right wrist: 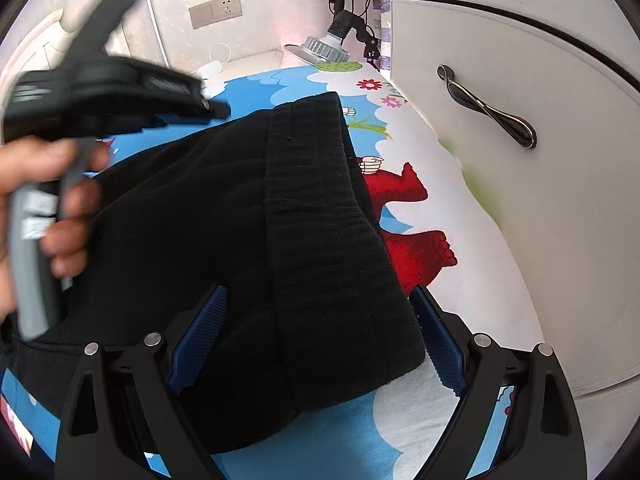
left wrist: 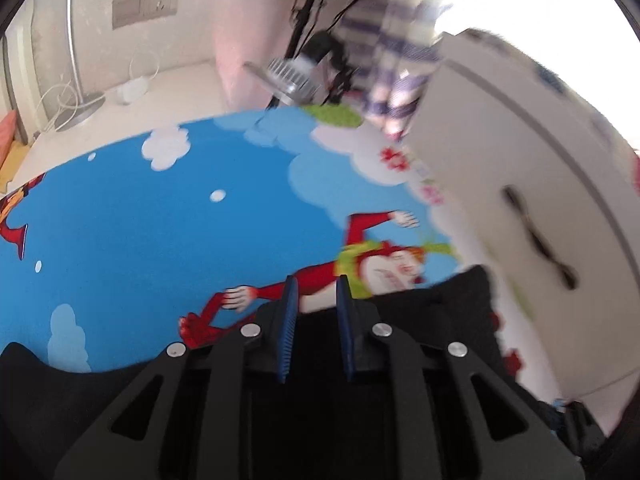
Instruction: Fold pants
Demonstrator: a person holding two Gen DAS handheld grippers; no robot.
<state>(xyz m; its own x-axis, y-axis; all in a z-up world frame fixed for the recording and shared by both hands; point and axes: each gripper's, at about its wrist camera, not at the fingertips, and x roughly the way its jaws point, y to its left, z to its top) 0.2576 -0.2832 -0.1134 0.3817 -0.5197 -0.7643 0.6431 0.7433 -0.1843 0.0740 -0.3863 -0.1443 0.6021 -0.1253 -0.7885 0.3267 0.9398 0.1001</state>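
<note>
- Your pants [right wrist: 248, 216] lie as a black bundle across the middle of the right wrist view, on the blue cartoon mat [right wrist: 352, 440], ribbed waistband running from the upper centre down to the lower centre. They look part-folded, so I judge you are between folds.
- Your right gripper [right wrist: 320, 340] stands wide open low in the frame, one blue pad over the cloth, the other by the pants' right edge; it grips nothing.
- Your left gripper [left wrist: 316, 320] has its pads close together with a narrow gap and no cloth between them; only mat shows through. It sits at the bottom centre of its blurred view, and at the upper left of the right wrist view, held by your left hand [right wrist: 44, 208].
- Next, you likely need to take a fresh hold on an edge and carry it over evenly.
- Mind the white cabinet [right wrist: 520, 160] with its dark handle [right wrist: 486, 106] just beside the pants on the right, and the lamp head [right wrist: 320, 50] at the top.
</note>
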